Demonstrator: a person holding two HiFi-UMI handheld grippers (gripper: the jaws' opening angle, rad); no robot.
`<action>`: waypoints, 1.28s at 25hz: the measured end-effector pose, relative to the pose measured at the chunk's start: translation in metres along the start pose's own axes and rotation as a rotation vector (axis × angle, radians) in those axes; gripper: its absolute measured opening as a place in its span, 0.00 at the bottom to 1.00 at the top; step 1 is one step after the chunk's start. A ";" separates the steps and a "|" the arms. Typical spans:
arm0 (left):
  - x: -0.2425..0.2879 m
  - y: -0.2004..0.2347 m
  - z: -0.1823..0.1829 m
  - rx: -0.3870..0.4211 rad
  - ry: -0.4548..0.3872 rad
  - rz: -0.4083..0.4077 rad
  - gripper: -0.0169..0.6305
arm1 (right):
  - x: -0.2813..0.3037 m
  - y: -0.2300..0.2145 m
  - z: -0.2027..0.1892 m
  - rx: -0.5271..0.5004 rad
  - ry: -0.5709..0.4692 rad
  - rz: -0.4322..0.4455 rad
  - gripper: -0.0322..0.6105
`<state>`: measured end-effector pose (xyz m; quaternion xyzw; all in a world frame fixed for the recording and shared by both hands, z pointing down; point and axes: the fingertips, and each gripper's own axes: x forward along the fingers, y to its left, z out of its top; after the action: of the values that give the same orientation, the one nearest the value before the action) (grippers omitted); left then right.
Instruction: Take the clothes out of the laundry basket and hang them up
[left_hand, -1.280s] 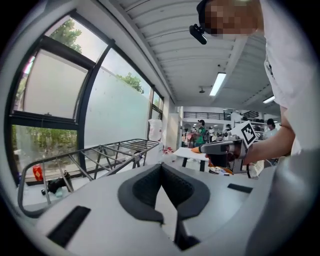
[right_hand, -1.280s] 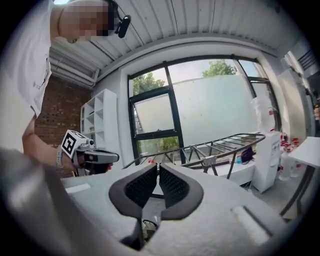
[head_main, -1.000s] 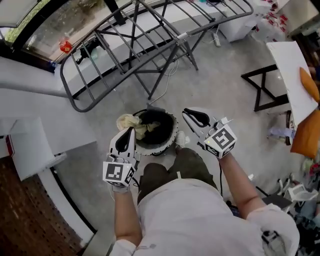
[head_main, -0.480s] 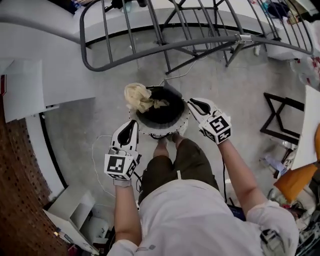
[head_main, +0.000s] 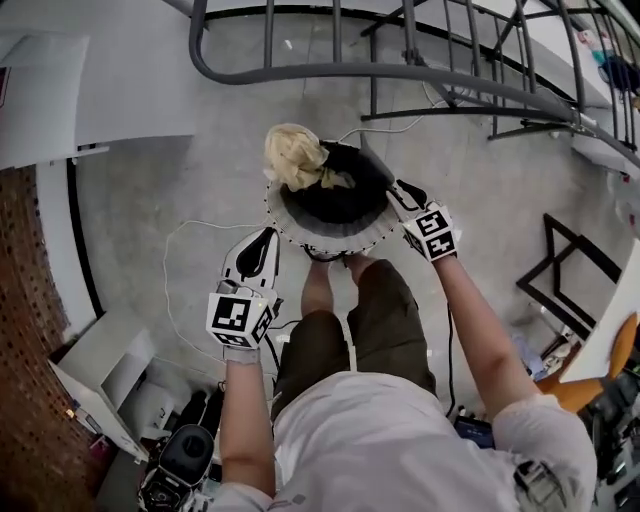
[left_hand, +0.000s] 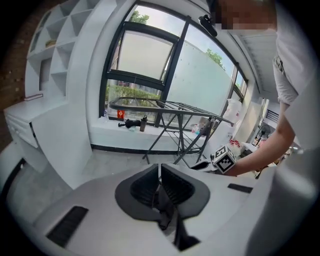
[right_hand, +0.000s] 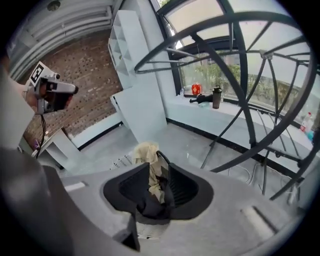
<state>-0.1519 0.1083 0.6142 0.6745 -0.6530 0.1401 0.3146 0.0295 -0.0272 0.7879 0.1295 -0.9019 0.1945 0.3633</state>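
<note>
A round white laundry basket (head_main: 300, 236) stands on the floor in front of my feet. It holds dark clothes (head_main: 342, 198), and a cream cloth (head_main: 297, 156) is bunched over its far left rim. My right gripper (head_main: 398, 189) is at the basket's right rim with its jaws opening. Through their gap I see the cream cloth (right_hand: 146, 154) and dark clothes (right_hand: 161, 186); nothing is pinched. My left gripper (head_main: 267, 238) hovers at the basket's near left, shut and empty (left_hand: 159, 173). The grey drying rack (head_main: 400, 72) stands just beyond the basket.
A white shelf unit (head_main: 95, 365) and a brick wall (head_main: 25, 330) are on the left. A white cable (head_main: 190, 232) loops on the floor. A black folding stand (head_main: 560, 262) is at the right. Bottles sit on the window sill (left_hand: 131, 123).
The view has swung so the basket sits higher and the rack closer. My right gripper has reached the basket's right rim and its jaws have parted. My left gripper stays shut at the near left.
</note>
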 end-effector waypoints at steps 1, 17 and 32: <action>0.002 0.006 -0.006 -0.009 0.008 0.009 0.03 | 0.013 -0.003 -0.007 -0.008 0.025 0.002 0.21; 0.017 0.057 -0.103 -0.149 0.120 0.095 0.03 | 0.171 -0.061 -0.122 -0.002 0.321 -0.051 0.30; 0.007 0.057 -0.119 -0.161 0.126 0.059 0.03 | 0.168 -0.072 -0.128 0.012 0.333 -0.154 0.10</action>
<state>-0.1800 0.1779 0.7233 0.6172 -0.6607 0.1386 0.4041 0.0159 -0.0497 1.0091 0.1665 -0.8154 0.1901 0.5208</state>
